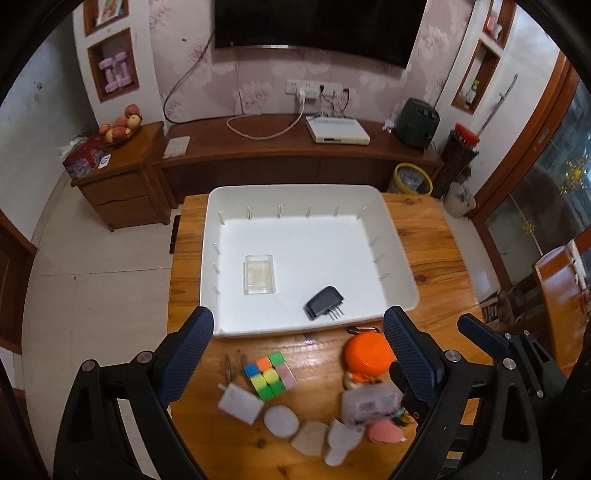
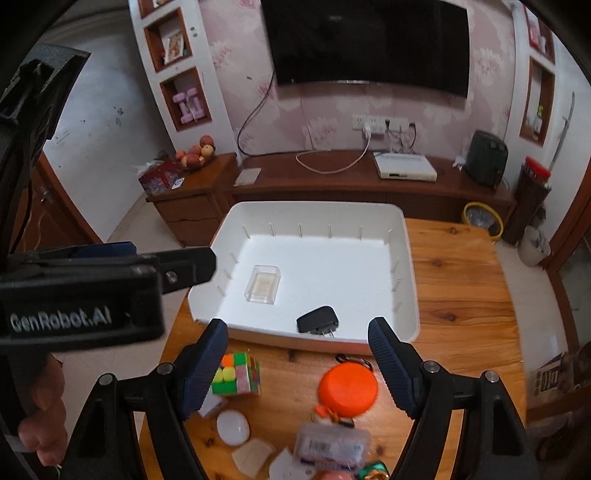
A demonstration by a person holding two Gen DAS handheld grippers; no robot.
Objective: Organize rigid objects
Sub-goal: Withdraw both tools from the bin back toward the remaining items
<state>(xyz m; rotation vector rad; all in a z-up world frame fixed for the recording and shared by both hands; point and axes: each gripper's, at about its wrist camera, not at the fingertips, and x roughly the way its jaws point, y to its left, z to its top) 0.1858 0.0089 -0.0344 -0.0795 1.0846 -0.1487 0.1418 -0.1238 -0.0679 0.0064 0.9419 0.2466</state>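
Wood grain runs across the table (image 1: 424, 251), an orange-brown top that fills the lower middle of both views. On it, toward the far edge, sits a white tray (image 1: 402, 280) with short divider ribs along its inner walls. Inside the tray lie a clear plastic box (image 1: 259, 274) left of centre and a dark plug adapter (image 1: 324, 302) near the front wall, prongs pointing toward the lower right.

In front of the tray, at the bottom of the frames, loose things are scattered: a multicoloured cube (image 1: 270, 374), an orange round case (image 1: 367, 355) with a clip, a white charger (image 1: 239, 402), a white disc (image 1: 280, 421), pale flat pieces, and a blurred clear packet (image 1: 369, 404).

Both grippers hang above this clutter. The left gripper (image 1: 299, 354) has its blue-padded jaws spread wide with nothing between them; the right gripper (image 2: 297, 365) also has its jaws apart and holds nothing. A person's hand (image 2: 40, 417) grips the left tool at the lower left of the right wrist view.

Beyond the table, a long wooden cabinet (image 1: 288, 147) carries a white set-top box (image 1: 338, 130), a coiled white cable and a dark appliance. A bowl of fruit (image 1: 120, 127) stands on a side cabinet at the upper left. A dark television (image 1: 317, 22) hangs on floral wallpaper above wall sockets. Pale floor tiles (image 1: 103, 273) show at the left.
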